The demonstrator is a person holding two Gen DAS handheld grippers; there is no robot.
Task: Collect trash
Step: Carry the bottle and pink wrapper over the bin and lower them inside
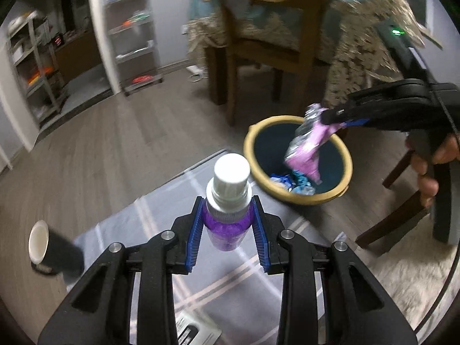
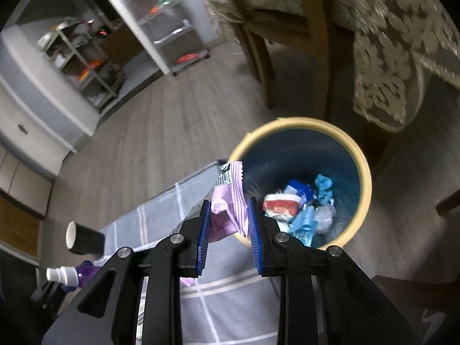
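While the right gripper point(image 2: 227, 224) pinches the pink wrapper point(image 2: 230, 198) just short of the bin point(image 2: 365, 178) and the left gripper point(image 1: 228, 221) clamps the purple bottle point(image 1: 227, 227), an early release could drop either onto the blanket point(image 2: 161, 210).

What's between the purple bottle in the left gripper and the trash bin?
Only bare grey checked cloth lies between the purple bottle and the trash bin, seen in the left wrist view.

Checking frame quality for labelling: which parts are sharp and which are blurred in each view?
Left wrist view: purple bottle in the jaws sharp, shelves and tablecloth motion-smeared. Right wrist view: pink wrapper fairly sharp, bin contents and floor soft; edges curve fisheye-style.
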